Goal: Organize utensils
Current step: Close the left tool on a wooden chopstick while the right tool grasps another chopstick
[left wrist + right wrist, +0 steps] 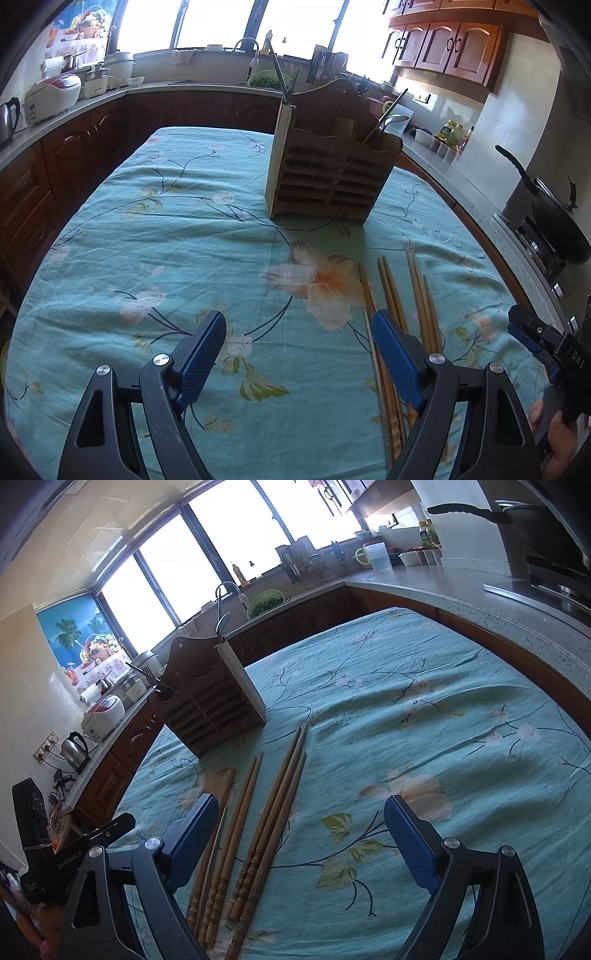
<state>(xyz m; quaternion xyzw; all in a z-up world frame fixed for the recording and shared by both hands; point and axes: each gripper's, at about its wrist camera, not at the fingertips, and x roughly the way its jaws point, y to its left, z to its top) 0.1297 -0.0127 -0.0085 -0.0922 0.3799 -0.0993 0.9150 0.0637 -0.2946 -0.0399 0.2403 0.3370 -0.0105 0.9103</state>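
Several long turned-wood chopsticks lie loose on the floral-clothed desk, near the slatted wooden utensil holder (partly stocked). Left gripper and right gripper: open, empty. Sorting remains.

The thick turned ends of the long brown wooden chopsticks run off the bottom edge of the right wrist view, and in the left wrist view the blue-padded jaws of the left gripper cover part of their length. The slatted brown wooden utensil holder hides the lower parts of the metal utensils standing in it. The windows behind the far kitchen worktop are blown out to white.
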